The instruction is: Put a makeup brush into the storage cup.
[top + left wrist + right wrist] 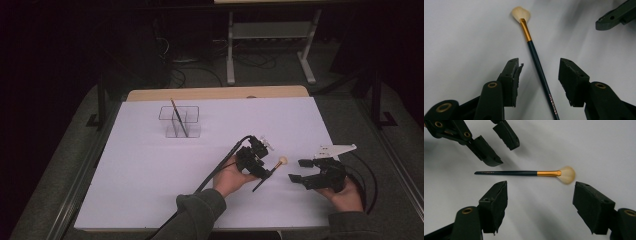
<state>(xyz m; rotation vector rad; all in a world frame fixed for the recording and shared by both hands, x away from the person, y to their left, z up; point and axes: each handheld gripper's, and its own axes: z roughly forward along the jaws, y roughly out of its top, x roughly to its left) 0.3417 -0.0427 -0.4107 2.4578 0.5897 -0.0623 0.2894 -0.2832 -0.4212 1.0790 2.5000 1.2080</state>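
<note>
Judging by the layout, the job is to put brushes into the clear holder (180,121) at the far side of the white table (150,175): one dark brush (178,117) already stands in it, leaning. Second brush (534,52) still lies flat on the table near the front, between the two hands, so pick, carry and drop are all left. Left gripper (539,68) straddles the dark handle, jaws spread, pads clear of it on both sides, nothing pinched yet. Right gripper (540,195) hangs just beside the brush, jaws spread wide, empty. The left gripper view gives the best alignment read: handle runs up the gap, closer to the left-hand pad, gold band and pale bristles well beyond the tips. The right gripper view shows the whole brush side-on, with the left gripper's jaws standing over the tail end of the handle. The high view is the one to show the holder and how far the carry is; there the brush is half hidden under the left gripper, only the bristle end and handle tip poking out.
</note>
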